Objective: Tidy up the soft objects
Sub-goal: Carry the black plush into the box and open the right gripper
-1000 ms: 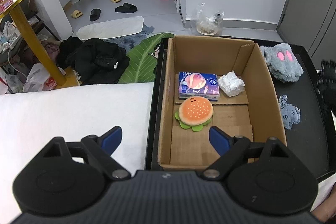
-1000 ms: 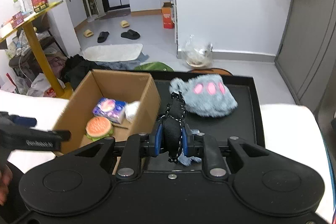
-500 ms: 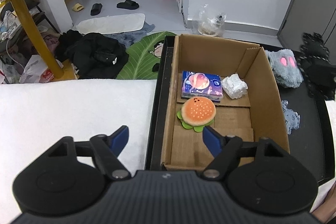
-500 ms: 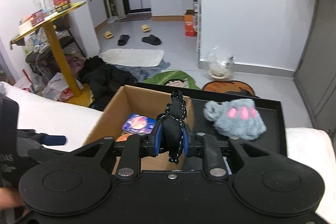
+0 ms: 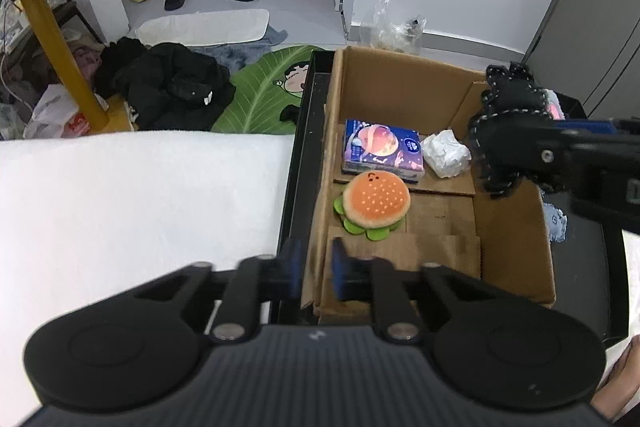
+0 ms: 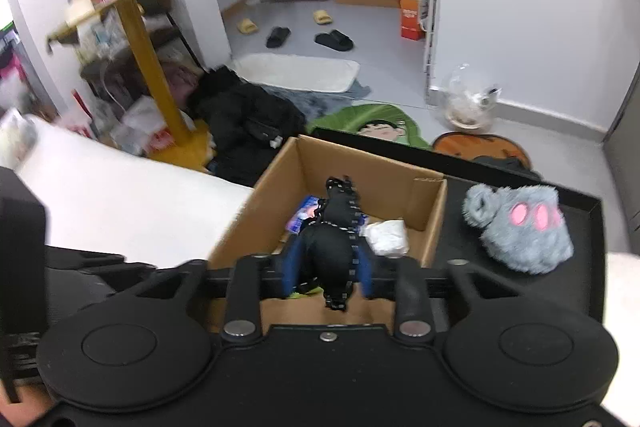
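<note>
Since the earlier frame, the left gripper point(image 5: 312, 269) has been pinched onto the box point(image 5: 404, 95) wall at 7 o'clock. The right gripper point(image 6: 328, 263), jaws just loosened, has been carried over the box; between them a black toy point(image 6: 334, 239), white-stitched, limp.

Left gripper point(image 5: 314, 269): jaws closed on the near-left wall of the cardboard box point(image 5: 516, 251). Box contents: burger plush point(image 5: 376, 201), tissue pack point(image 5: 383, 151), crumpled white paper point(image 5: 446, 153). Right gripper point(image 5: 532, 139) holds black plush point(image 5: 502, 115) over the box's right wall
</note>
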The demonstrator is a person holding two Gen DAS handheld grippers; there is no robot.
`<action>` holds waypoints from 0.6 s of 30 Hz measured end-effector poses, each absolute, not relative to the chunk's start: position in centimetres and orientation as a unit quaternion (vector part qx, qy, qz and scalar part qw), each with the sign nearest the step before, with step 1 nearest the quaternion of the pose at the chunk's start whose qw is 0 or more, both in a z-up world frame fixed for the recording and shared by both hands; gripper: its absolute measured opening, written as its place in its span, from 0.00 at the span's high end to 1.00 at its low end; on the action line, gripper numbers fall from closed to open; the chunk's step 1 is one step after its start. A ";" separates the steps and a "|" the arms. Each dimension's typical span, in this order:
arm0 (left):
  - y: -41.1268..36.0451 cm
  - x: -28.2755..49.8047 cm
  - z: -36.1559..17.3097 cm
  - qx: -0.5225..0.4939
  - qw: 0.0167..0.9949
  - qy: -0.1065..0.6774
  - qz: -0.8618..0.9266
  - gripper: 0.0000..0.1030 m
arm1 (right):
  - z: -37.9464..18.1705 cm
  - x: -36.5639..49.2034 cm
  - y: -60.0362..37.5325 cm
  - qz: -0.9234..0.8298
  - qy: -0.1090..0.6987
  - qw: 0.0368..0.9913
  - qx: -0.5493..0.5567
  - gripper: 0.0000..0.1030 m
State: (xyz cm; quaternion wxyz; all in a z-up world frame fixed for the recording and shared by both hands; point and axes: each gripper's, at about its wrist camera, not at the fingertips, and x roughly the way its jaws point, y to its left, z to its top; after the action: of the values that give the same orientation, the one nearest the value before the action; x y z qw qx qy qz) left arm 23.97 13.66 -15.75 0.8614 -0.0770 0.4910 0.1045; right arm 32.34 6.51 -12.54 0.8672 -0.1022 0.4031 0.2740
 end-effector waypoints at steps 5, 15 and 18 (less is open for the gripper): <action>13.6 23.8 -15.6 -0.081 0.866 0.483 0.103 0.93 | -12.5 31.9 5.8 0.261 0.391 0.876 -0.108 0.40; 13.5 23.6 -15.4 -0.078 0.867 0.481 0.102 0.93 | -12.2 30.4 3.1 0.241 0.357 0.892 -0.134 0.20; 13.4 23.5 -15.3 -0.074 0.867 0.482 0.103 0.93 | -12.0 30.0 1.9 0.240 0.346 0.896 -0.138 0.17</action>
State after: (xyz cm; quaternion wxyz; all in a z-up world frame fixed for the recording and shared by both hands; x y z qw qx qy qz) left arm 23.54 13.41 -15.33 0.8670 -0.0737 0.4818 0.1035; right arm 30.03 1.95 -11.98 0.8962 -0.1377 0.3465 0.2404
